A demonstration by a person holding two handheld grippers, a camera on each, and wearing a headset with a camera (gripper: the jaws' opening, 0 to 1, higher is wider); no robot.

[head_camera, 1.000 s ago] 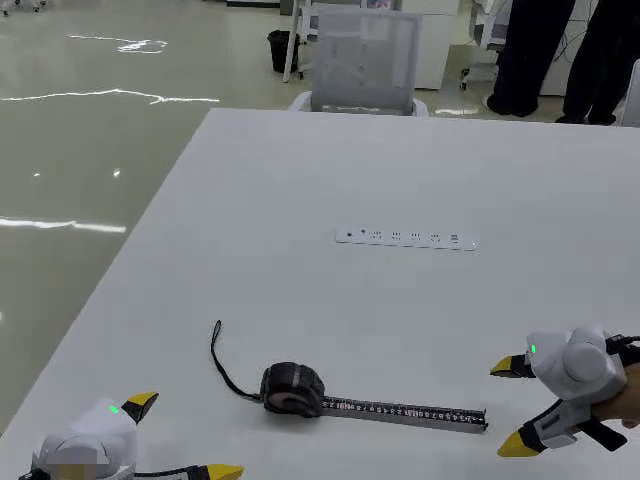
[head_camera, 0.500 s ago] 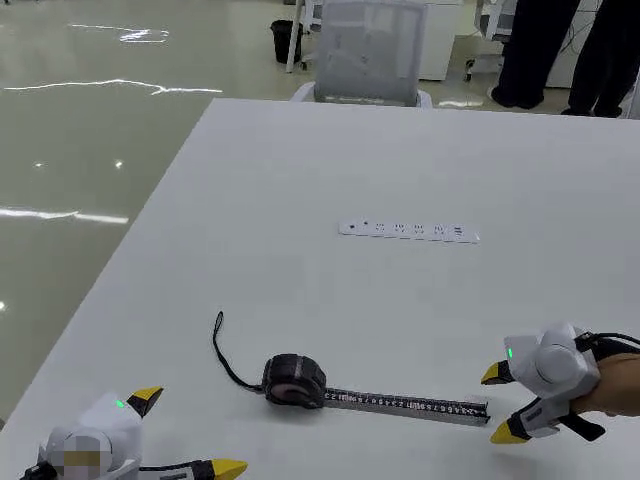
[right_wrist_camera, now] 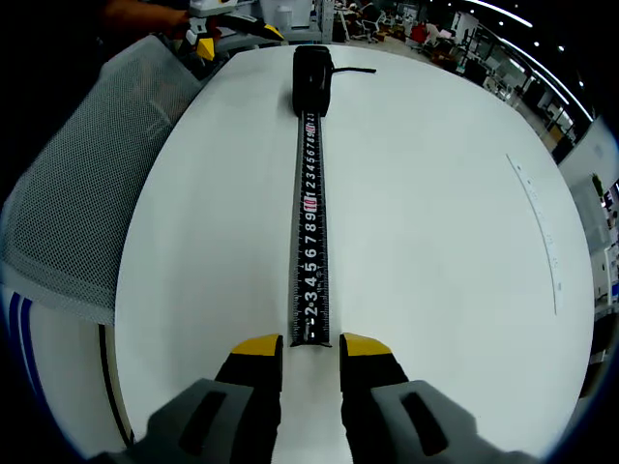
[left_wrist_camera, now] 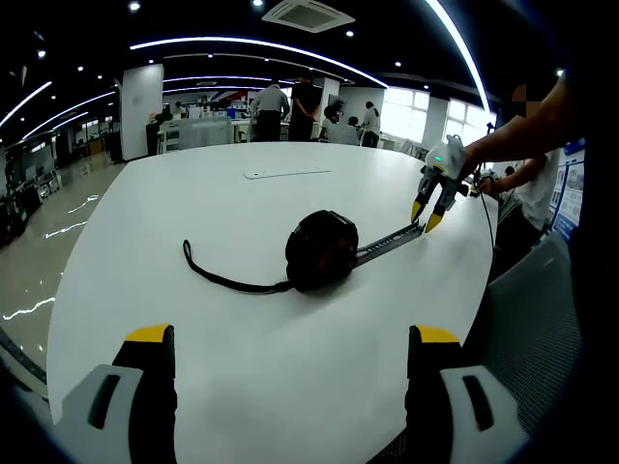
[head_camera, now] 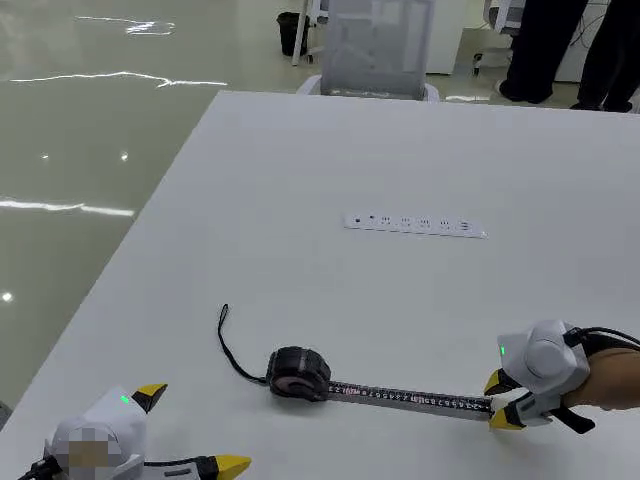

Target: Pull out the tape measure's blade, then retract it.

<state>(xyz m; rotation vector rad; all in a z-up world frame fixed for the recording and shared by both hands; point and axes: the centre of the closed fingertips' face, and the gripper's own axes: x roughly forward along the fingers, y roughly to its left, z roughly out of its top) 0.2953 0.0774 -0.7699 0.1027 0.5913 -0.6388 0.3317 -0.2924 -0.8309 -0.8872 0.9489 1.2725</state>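
Head view: white table [head_camera: 400, 160]. Tape measure [head_camera: 297, 374] lies low in the frame, left of centre, case on its side. Blade [head_camera: 410, 399] is drawn out flat along the tabletop toward the lower right. Black wrist strap [head_camera: 232, 350] trails from the case toward the upper left.

Right gripper [head_camera: 497, 402] sits at the lower right, at the free end of the blade. In the right gripper view its jaws are drawn close with a narrow gap between them. The blade's end is at the mouth of that gap, with slivers of table showing either side, so no clear pinch.

Left gripper [head_camera: 190, 430] is at the lower left corner, well apart from the case, jaws spread wide and holding nothing. In the left gripper view the case lies ahead between the two tips.

Power strip [head_camera: 415, 225] lies flat mid-frame, above the blade. Grey chair [head_camera: 378, 45] stands at the table's far edge, top centre
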